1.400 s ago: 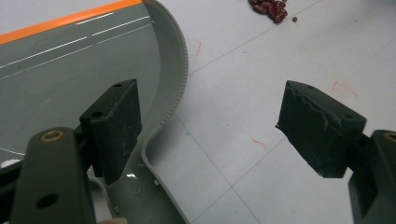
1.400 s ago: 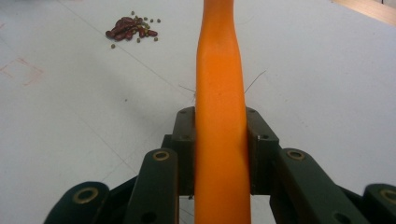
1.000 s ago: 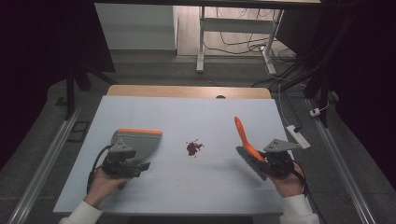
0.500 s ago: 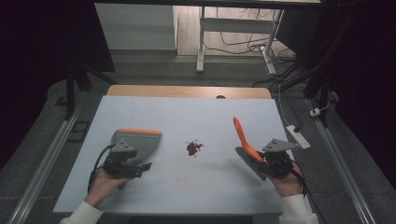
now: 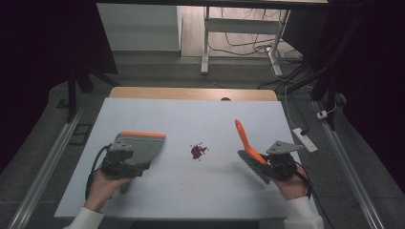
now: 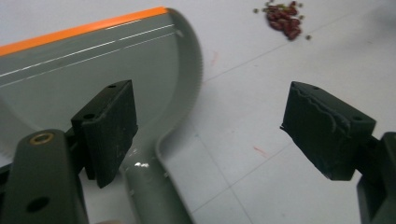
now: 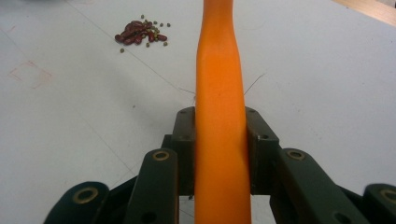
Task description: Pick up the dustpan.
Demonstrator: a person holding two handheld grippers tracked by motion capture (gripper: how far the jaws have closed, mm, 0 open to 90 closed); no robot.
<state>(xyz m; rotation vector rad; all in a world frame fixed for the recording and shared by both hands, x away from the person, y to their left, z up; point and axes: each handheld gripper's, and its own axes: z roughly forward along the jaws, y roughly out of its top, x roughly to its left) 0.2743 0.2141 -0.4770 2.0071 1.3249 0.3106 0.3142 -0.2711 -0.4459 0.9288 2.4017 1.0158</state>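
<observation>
Right gripper [image 7: 219, 126] clamped on stiff, slick orange brush handle [image 7: 218, 93]. Left gripper [image 6: 210, 130] just opened; light rigid dustpan [image 6: 93, 65] handle at 7 o'clock between the fingers, ungripped.

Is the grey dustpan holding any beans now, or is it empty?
Empty. The dustpan shows a bare grey inside in the left gripper view, and the beans lie in a small pile on the table, apart from it.

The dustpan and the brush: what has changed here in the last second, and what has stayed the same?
The left gripper has just been opening its jaws; they stand wide apart over the dustpan handle without pressing it. The dustpan itself lies where it was. The right gripper stays shut on the orange brush, and the little pile of beans has not moved.
</observation>
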